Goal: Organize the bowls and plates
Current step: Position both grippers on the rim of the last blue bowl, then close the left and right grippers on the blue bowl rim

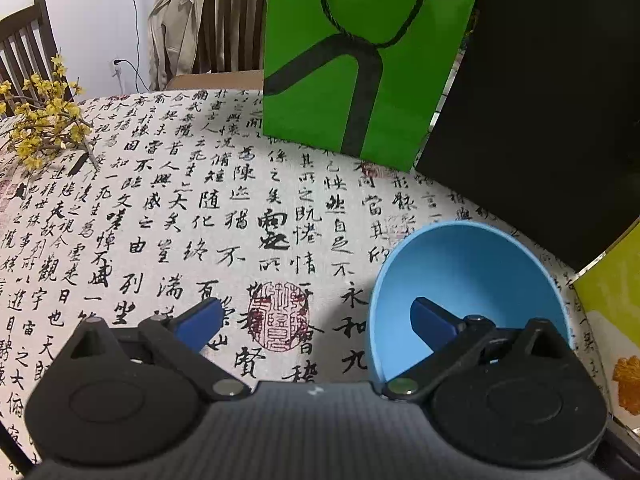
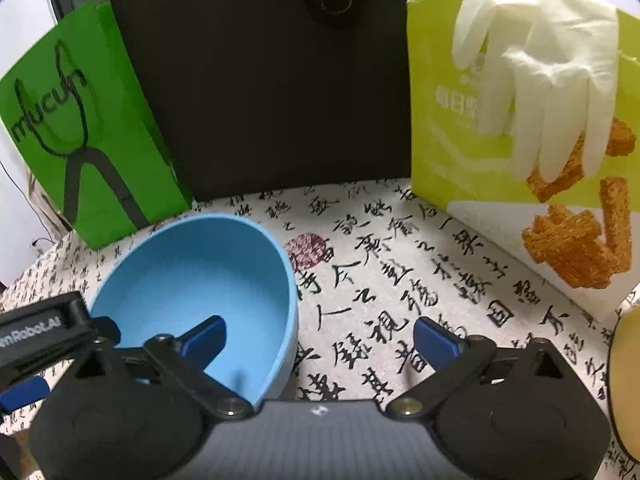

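Both 2-fingered claws, the left gripper (image 1: 316, 320) and right gripper (image 2: 320, 338), hang wide open and empty, straddling opposite walls of the round light-blue plastic bowl (image 2: 192, 276) on the calligraphy-print tablecloth (image 1: 160, 208), seemingly poised to lift it.

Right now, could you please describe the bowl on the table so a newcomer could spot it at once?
Start at the calligraphy-printed tablecloth and look toward the tall black box at the back. Just in front of it, beside the green paper bag, sits the blue bowl. It is the only round, plain light-blue thing among flat printed packages.
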`<move>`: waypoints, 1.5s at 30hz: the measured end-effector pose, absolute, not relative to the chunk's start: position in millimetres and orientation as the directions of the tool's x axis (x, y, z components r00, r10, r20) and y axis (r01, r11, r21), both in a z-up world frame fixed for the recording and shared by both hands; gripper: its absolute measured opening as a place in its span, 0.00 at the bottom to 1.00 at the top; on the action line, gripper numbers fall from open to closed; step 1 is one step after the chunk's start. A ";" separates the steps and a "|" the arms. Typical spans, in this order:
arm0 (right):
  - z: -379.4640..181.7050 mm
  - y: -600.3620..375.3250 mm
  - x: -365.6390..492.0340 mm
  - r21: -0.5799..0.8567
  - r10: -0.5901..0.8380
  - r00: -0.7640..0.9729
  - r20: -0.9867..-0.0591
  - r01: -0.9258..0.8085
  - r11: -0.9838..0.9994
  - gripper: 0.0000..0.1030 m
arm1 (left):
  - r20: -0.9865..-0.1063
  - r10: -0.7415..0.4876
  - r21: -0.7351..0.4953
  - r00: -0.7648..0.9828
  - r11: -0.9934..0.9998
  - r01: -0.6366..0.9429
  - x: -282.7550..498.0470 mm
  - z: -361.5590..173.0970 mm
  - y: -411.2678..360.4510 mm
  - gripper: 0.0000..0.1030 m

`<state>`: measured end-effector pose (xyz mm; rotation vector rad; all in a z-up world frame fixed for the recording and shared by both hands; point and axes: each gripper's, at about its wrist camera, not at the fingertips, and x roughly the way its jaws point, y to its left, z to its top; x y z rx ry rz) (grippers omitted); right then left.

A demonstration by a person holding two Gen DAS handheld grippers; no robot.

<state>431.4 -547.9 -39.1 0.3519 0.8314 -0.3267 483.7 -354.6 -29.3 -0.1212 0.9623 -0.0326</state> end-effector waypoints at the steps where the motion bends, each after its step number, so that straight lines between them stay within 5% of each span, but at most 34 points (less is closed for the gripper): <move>1: -40.9 -548.0 432.3 0.179 -0.135 0.627 -0.767 0.411 0.894 0.93 | -0.817 -0.085 -0.121 0.571 0.992 -0.026 484.3 -31.7 -355.1 0.98; 6: -46.4 -549.2 435.0 0.176 -0.137 0.620 -0.772 0.416 0.892 0.87 | -0.817 -0.071 -0.106 0.572 0.994 -0.028 487.2 -39.3 -357.7 0.92; 14: -56.9 -550.3 438.5 0.173 -0.147 0.603 -0.784 0.440 0.881 0.54 | -0.823 -0.061 -0.085 0.565 0.996 -0.017 491.7 -48.5 -361.0 0.80; 23: -58.6 -547.9 437.9 0.211 -0.128 0.634 -0.763 0.432 0.877 0.35 | -0.814 -0.070 -0.067 0.577 0.997 0.026 489.6 -50.7 -370.4 0.66; 28: -57.9 -544.9 438.5 0.227 -0.112 0.650 -0.751 0.414 0.882 0.23 | -0.811 -0.123 -0.096 0.572 0.992 0.078 487.8 -48.1 -375.5 0.33; 32: -59.0 -541.5 439.5 0.238 -0.093 0.663 -0.743 0.391 0.889 0.12 | -0.806 -0.146 -0.101 0.574 0.989 0.109 485.5 -48.1 -381.4 0.20; 45: -59.4 -531.4 438.6 0.231 -0.095 0.673 -0.734 0.378 0.897 0.13 | -0.809 -0.153 -0.117 0.568 0.988 0.100 486.6 -46.4 -377.4 0.15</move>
